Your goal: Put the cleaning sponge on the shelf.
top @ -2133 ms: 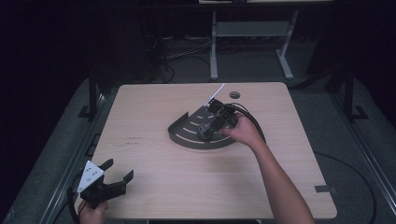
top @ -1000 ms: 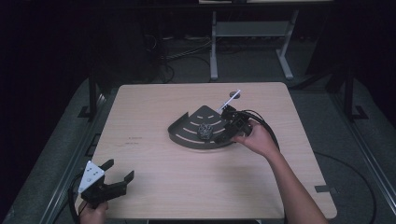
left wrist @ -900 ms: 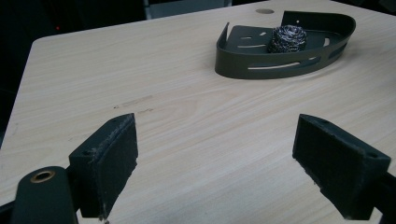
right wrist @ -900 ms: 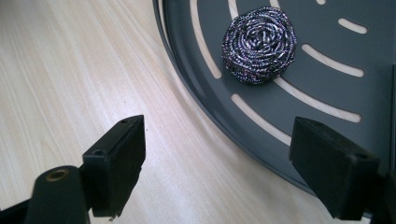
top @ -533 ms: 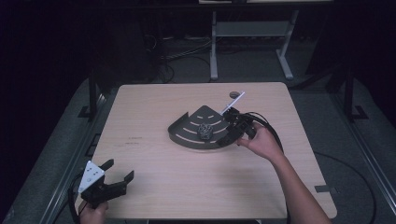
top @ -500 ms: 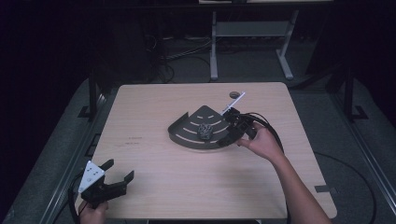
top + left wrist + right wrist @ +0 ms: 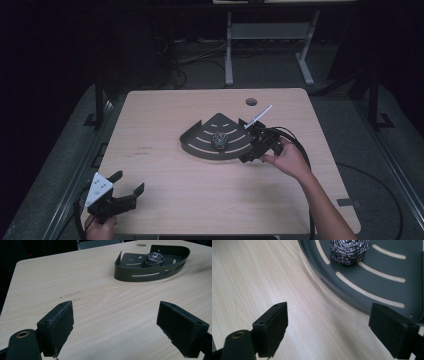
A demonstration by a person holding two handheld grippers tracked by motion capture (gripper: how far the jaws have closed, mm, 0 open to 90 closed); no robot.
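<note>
A dark grey fan-shaped tray (image 7: pixel 202 142) (image 7: pixel 150 275) (image 7: pixel 387 280) with slots lies in the middle of the table. A steel wool scourer (image 7: pixel 219 140) (image 7: pixel 154 259) (image 7: pixel 349 251) rests inside it. My right gripper (image 7: pixel 250 150) (image 7: pixel 328 333) hovers open at the tray's right curved rim, with nothing between its fingers. My left gripper (image 7: pixel 127 187) (image 7: pixel 115 330) stands open near the table's front left corner, far from the tray, holding nothing.
The light wooden table (image 7: pixel 165 125) has a round cable hole (image 7: pixel 251 102) at the back. A white rod (image 7: pixel 260 116) sticks up from the right gripper. A metal frame stand (image 7: pixel 265 35) and cables lie on the dark floor behind.
The right gripper has drawn back from over the tray's middle to its right rim and lowered toward the table. The left gripper has stayed still.
</note>
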